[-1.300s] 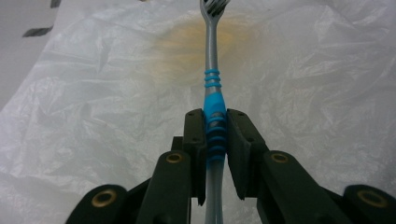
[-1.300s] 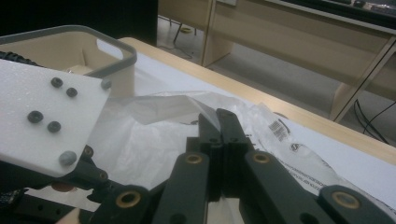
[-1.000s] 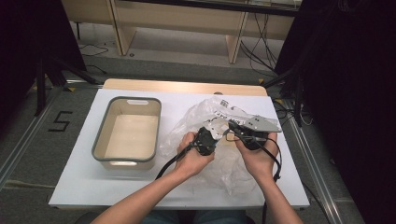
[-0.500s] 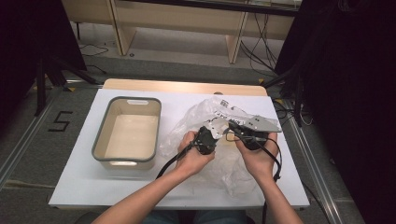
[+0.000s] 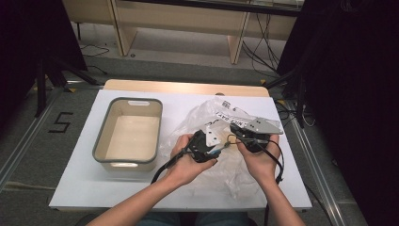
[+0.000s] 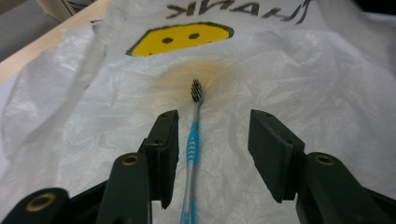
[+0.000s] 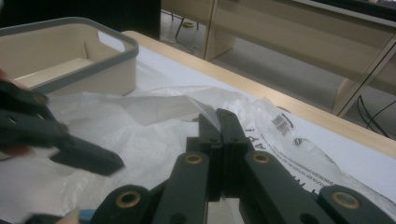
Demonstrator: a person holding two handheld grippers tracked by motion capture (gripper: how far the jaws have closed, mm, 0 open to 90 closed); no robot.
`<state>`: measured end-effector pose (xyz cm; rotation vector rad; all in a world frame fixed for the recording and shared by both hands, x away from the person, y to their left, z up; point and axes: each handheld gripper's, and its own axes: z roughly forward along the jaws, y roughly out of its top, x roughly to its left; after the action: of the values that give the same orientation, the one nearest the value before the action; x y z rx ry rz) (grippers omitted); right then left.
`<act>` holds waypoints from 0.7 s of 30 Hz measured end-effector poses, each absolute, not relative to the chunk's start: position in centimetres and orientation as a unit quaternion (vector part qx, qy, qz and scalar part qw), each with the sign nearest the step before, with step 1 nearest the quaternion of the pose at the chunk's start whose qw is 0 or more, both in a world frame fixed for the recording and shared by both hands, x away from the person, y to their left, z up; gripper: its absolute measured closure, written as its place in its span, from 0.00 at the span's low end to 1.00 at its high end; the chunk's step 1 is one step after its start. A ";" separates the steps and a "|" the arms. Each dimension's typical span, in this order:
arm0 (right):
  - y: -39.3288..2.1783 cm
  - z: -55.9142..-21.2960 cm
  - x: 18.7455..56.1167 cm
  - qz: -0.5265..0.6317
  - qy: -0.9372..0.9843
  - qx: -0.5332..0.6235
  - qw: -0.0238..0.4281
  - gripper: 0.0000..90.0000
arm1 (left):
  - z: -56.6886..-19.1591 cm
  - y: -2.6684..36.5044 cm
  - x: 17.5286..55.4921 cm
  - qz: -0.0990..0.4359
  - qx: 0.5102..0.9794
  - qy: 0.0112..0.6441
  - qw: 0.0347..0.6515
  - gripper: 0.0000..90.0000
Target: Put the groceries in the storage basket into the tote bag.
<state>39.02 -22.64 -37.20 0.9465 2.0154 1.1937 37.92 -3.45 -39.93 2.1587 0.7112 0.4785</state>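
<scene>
A white plastic bag (image 5: 221,117) with a yellow smiley print (image 6: 180,39) lies crumpled on the table. On it rests a toothbrush (image 6: 192,140) with a blue handle and black bristles (image 5: 221,149). My left gripper (image 6: 215,126) hovers over it; its jaws have just been opening and stand apart on either side of the handle, which lies close to the left pad (image 6: 166,149). In the high view the left gripper (image 5: 207,141) faces the right gripper (image 5: 235,132). My right gripper (image 7: 219,119) is shut on a fold of the bag's film (image 7: 173,105).
A beige bin with a grey rim (image 5: 101,141) stands to the left of the bag, its wall (image 7: 93,70) also seen from the right gripper. The left gripper's jaw (image 7: 79,156) crosses the right gripper view. The table's far wooden edge (image 5: 188,87) lies behind the bag.
The left gripper has risen slightly and its jaws have spread apart. The right hand and the bag fold in its grip have stayed in place.
</scene>
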 end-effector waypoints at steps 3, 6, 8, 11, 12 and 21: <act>-22.7 -37.4 38.9 0.448 0.763 0.358 0.298 1.00 | -39.3 -2.6 37.5 0.188 0.847 0.285 0.407 0.58; -22.7 -37.7 38.8 0.439 0.772 0.358 0.288 1.00 | -38.4 -1.1 36.9 0.194 0.840 0.288 0.416 0.58; -22.7 -38.0 38.6 0.434 0.779 0.354 0.281 1.00 | -38.2 -0.5 36.7 0.196 0.839 0.291 0.417 0.58; -22.6 -38.6 38.4 0.423 0.795 0.348 0.262 1.00 | -38.2 -0.1 36.6 0.193 0.838 0.294 0.417 0.58; -22.5 -38.8 38.3 0.417 0.800 0.346 0.257 1.00 | -38.1 0.2 36.5 0.191 0.838 0.295 0.417 0.58; -22.0 -41.0 37.8 0.381 0.842 0.324 0.203 1.00 | -37.7 0.8 36.6 0.191 0.834 0.303 0.420 0.59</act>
<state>37.83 -22.02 -41.00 0.9053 2.3486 1.0632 36.63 0.81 -37.68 2.0896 0.7582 0.4798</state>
